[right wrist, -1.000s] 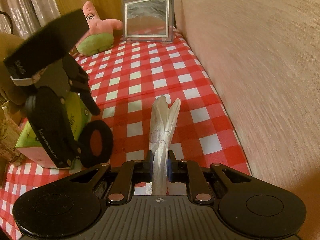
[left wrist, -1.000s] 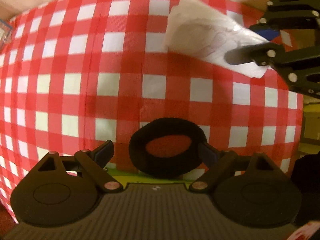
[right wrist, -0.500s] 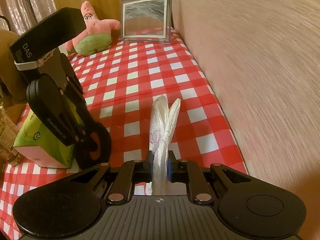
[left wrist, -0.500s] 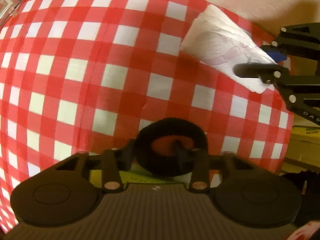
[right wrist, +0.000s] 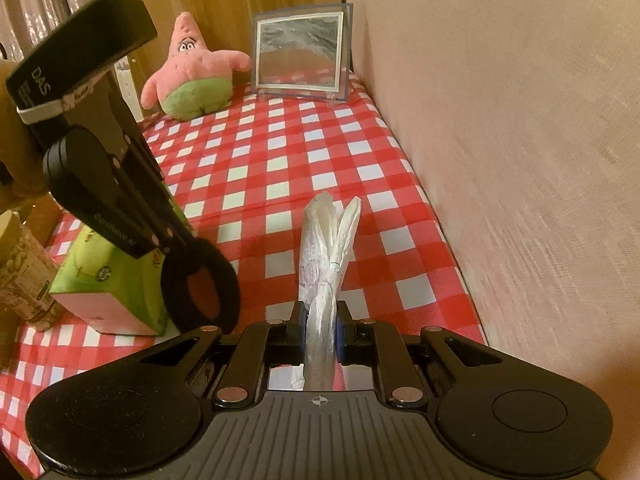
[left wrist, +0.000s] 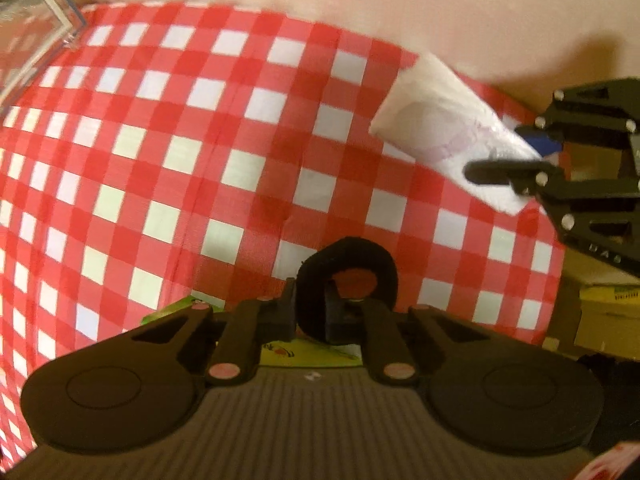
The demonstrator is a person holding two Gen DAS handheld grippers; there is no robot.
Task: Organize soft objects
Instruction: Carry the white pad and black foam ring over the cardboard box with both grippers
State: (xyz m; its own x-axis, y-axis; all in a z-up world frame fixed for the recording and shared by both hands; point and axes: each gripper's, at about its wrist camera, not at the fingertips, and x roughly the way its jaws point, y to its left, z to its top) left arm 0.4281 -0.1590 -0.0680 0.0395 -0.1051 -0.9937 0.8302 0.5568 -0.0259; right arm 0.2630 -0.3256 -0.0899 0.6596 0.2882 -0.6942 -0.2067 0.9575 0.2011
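Two grippers in view, both loaded. Left gripper (left wrist: pixel 310 312) points straight down over the bench, jaws closing on the rim of a black fuzzy fabric ring (left wrist: pixel 348 276); one finger sits outside the ring, the other through its hole, ring wall pinched between them. In the right wrist view the same ring (right wrist: pixel 200 284) hangs from the left gripper (right wrist: pixel 176 256), clear of the red-and-white checked cloth (right wrist: pixel 280 168), just in front of a green cardboard carton (right wrist: pixel 108 280) near the left edge of the bench.

Right gripper (right wrist: pixel 320 332) angled downward, jaws clamped together on a white crumpled soft plastic-wrapped pad (right wrist: pixel 326 256); pad sticks forward out of the jaws, upper end split into two flaps, held above the cloth toward the right edge. From the left wrist view the pad (left wrist: pixel 444 132) shows at upper right, gripped by the right gripper (left wrist: pixel 516 156), near the beige wall (left wrist: pixel 400 8).

Far end of the bench: pink star-shaped plush toy with green shorts (right wrist: pixel 196 72) at the back left corner, clear acrylic framed mirror (right wrist: pixel 302 52) standing upright at the back right corner against the wall; a corner of that frame (left wrist: pixel 36 36) shows top left in the left wrist view. Jar with printed label (right wrist: pixel 24 268) at the left edge, touching or just beside the carton, cannot tell which. Yellow box (left wrist: pixel 608 312) off the bench at the right in the left wrist view.
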